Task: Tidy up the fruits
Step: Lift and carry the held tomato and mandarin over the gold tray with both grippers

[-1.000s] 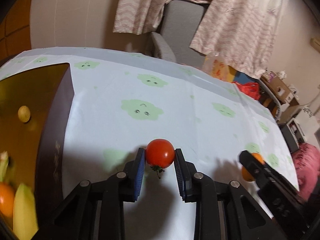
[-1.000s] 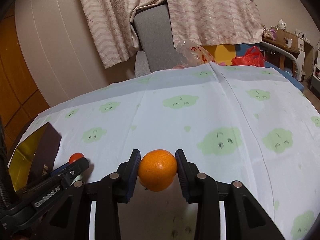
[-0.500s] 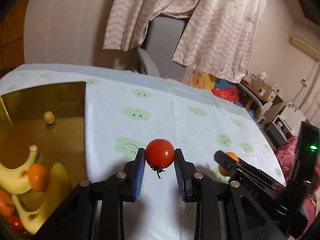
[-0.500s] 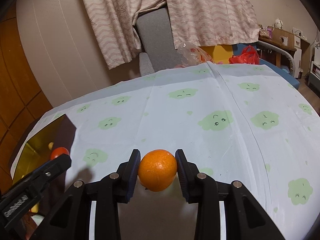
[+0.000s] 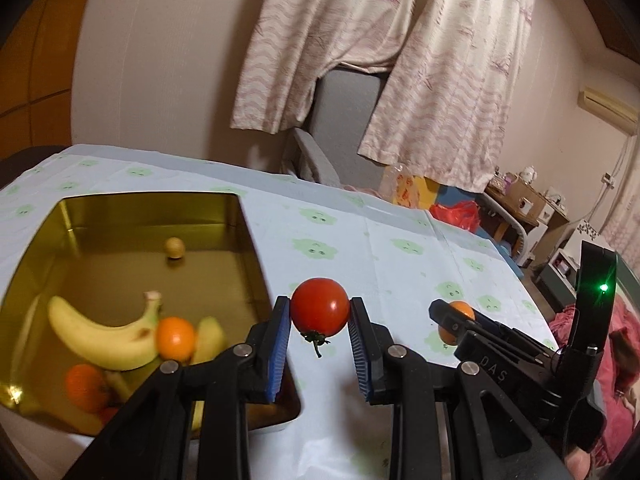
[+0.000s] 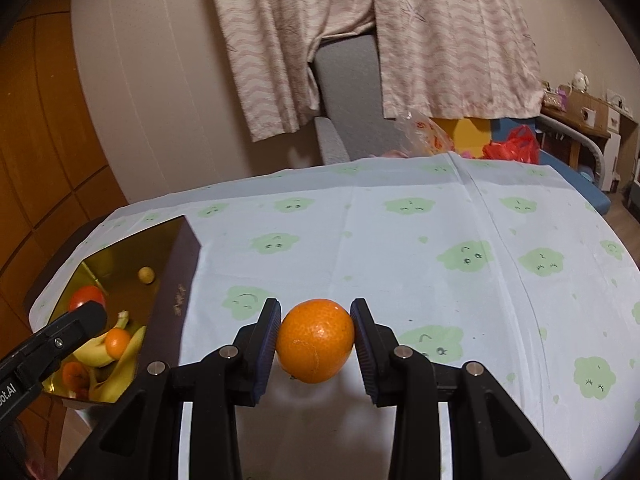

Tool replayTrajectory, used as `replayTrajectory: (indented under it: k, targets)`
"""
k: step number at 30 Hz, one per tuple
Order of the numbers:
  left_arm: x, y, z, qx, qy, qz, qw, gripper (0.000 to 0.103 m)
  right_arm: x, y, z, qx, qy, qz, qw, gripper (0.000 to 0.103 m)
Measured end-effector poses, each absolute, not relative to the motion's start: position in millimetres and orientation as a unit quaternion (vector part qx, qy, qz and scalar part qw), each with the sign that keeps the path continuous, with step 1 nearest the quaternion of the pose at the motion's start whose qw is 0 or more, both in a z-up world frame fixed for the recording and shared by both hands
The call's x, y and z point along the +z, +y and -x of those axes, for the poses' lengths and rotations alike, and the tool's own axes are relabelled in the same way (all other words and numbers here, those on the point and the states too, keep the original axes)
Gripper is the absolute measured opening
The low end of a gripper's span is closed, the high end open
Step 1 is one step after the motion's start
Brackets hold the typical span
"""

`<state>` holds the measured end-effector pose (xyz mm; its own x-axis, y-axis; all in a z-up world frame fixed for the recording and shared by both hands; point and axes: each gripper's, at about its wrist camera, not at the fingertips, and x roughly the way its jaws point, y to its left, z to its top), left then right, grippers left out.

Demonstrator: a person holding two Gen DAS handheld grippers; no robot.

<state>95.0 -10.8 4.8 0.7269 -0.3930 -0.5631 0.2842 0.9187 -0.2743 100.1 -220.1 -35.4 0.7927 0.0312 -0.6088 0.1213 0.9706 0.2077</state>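
We see a lived-in home room: patterned curtains (image 6: pixel 372 40) hang at twelve o'clock behind a grey chair (image 6: pixel 348 92), a cloud-print tablecloth (image 6: pixel 400 240) covers the table, and cluttered shelves (image 5: pixel 532 208) stand at three o'clock.

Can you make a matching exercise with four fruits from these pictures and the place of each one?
Things:
1. tomato
2. orange
3. banana
4. small yellow fruit

Places:
a. alone near the far wall of the gold box
b. between the left jaws
c. near end of the box, among other fruit
d. between the right jaws

Pairs: 1-b, 2-d, 3-c, 4-a
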Motion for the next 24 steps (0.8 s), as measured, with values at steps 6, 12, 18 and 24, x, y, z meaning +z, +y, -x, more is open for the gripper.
replayTrajectory:
  k: [6, 12, 18, 24]
  targets:
    - [5.8, 23.1, -86.3, -0.159, 0.315, 0.099, 0.93, 0.029, -28.4, -197.6, -97.2, -0.006, 0.319, -0.105, 0.942, 0.037]
    - [1.0, 61.7, -79.3, -0.123, 0.315, 0.118, 0.934, 0.029, -22.7, -170.0, -95.5, 0.021, 0.321, -0.09, 0.943, 0.037]
    - [-13.5, 105.8, -75.0, -0.07, 0.327, 0.137, 0.933, 0.029, -17.6, -139.0, -93.8, 0.058, 0.317, -0.08, 0.943, 0.037]
    - [-32.7, 141.2, -77.3, -0.027, 0.344, 0.157, 0.925, 0.029, -16.9, -111.3, -98.4, 0.088, 0.324, -0.064, 0.94, 0.037]
